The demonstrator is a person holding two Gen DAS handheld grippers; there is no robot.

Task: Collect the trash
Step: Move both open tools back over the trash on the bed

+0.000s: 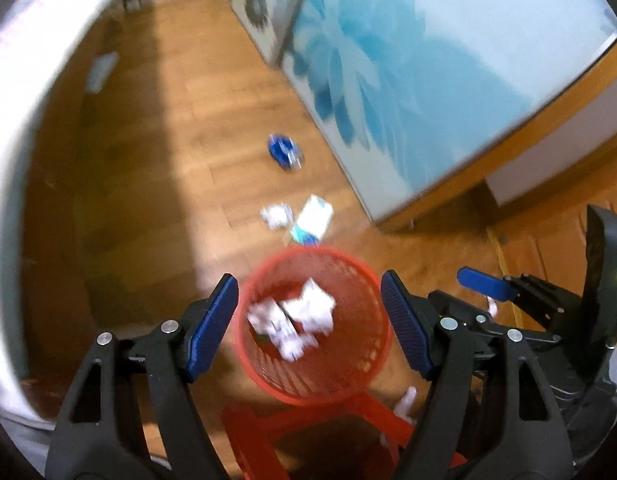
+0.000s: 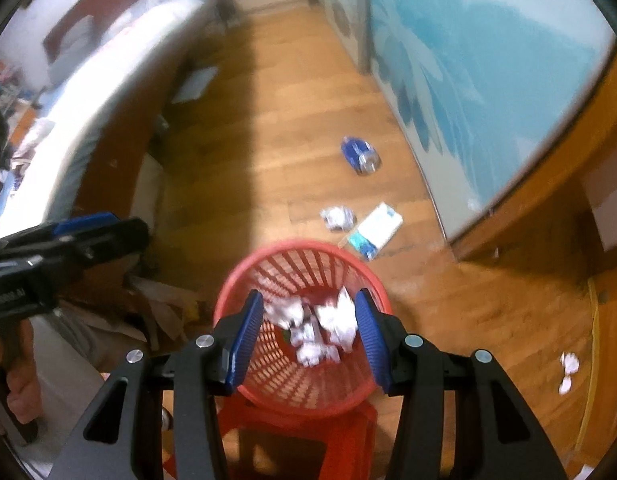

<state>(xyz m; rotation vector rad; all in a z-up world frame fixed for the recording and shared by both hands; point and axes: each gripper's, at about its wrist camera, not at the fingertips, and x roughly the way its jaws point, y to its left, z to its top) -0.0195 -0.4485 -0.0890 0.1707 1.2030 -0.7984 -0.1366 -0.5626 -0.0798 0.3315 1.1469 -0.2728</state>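
Note:
A red mesh basket (image 1: 360,380) (image 2: 264,384) stands on a red stool (image 1: 268,432) and holds several crumpled white papers (image 1: 296,318) (image 2: 328,328). My left gripper (image 1: 308,320) is open and empty above the basket. My right gripper (image 2: 310,336) is open and empty above it too; it also shows in the left wrist view (image 1: 484,280). On the wooden floor beyond the basket lie a crumpled paper (image 1: 274,214) (image 2: 337,217), a white and teal carton (image 1: 312,218) (image 2: 374,230) and a blue can (image 1: 286,151) (image 2: 360,153).
A wardrobe with a blue flower print (image 1: 408,60) (image 2: 468,60) runs along the right. A bed (image 2: 88,100) lies at the left. More paper scraps (image 2: 568,364) lie on the floor at the right. The left gripper (image 2: 68,236) shows at the left of the right wrist view.

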